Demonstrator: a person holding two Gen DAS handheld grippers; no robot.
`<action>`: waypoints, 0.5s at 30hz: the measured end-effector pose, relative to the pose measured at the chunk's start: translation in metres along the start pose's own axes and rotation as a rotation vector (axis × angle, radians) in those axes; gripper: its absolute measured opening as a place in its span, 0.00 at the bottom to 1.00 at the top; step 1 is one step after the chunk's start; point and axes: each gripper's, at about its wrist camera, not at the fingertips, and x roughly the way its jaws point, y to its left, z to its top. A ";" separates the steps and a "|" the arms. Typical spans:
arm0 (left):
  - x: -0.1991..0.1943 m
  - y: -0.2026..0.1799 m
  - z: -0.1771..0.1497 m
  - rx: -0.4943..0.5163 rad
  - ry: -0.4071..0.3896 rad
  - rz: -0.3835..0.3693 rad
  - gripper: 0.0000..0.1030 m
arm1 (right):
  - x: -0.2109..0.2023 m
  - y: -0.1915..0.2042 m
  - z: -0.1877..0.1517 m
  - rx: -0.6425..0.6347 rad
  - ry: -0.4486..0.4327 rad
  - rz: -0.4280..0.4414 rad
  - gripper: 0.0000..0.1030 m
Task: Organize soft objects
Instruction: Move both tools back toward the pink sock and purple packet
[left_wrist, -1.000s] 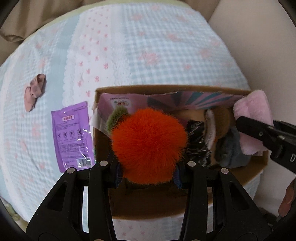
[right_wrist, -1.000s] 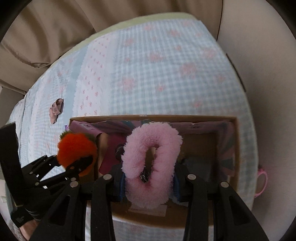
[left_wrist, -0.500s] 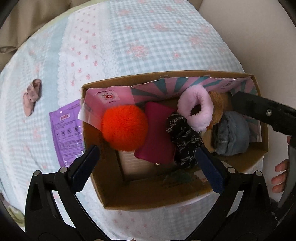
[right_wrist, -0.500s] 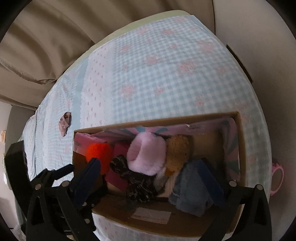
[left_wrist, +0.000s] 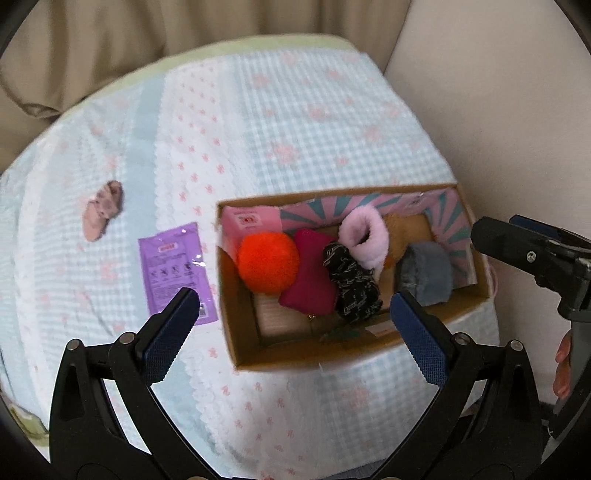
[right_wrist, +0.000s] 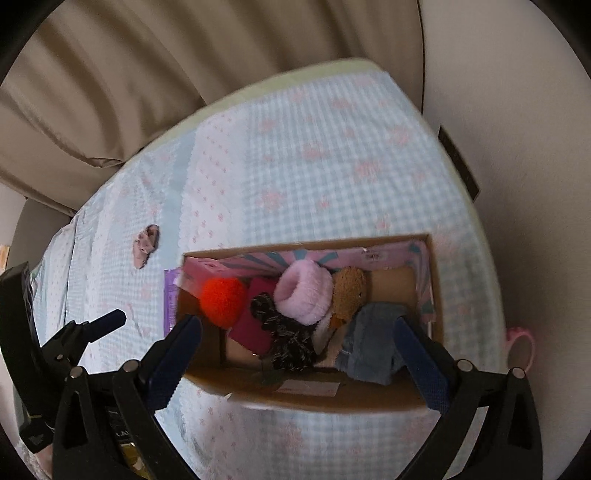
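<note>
A cardboard box (left_wrist: 269, 360) (right_wrist: 332, 400) sits on the checked bedspread near its right front edge. In it lie an orange pompom (left_wrist: 267, 258) (right_wrist: 223, 301), a magenta pouch (left_wrist: 310, 273), a black scrunchie (left_wrist: 351, 282) (right_wrist: 288, 339), a pink fluffy scrunchie (left_wrist: 364, 236) (right_wrist: 304, 291), a brown plush (right_wrist: 347, 291) and a grey-blue fluffy piece (left_wrist: 426, 273) (right_wrist: 369, 347). My left gripper (left_wrist: 293, 306) is open and empty, above the box's front. My right gripper (right_wrist: 297, 332) is open and empty over the box.
A purple sachet (left_wrist: 173, 262) lies flat left of the box. A small pink bow (left_wrist: 101, 208) (right_wrist: 146, 245) lies farther left on the bedspread (left_wrist: 277, 122). Beige curtains hang behind the bed. A wall stands on the right. A pink ring (right_wrist: 521, 349) hangs off the bed's right edge.
Both grippers opened and let go: the orange pompom and the pink scrunchie now lie in the box. Both grippers have pulled back and up from the box.
</note>
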 end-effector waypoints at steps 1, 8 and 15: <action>-0.009 0.001 -0.002 -0.002 -0.013 -0.002 1.00 | -0.014 0.009 -0.002 -0.016 -0.026 -0.016 1.00; -0.096 0.027 -0.018 0.016 -0.161 -0.015 1.00 | -0.092 0.066 -0.022 -0.091 -0.203 -0.117 1.00; -0.170 0.088 -0.038 0.003 -0.300 -0.017 1.00 | -0.132 0.125 -0.046 -0.121 -0.305 -0.189 1.00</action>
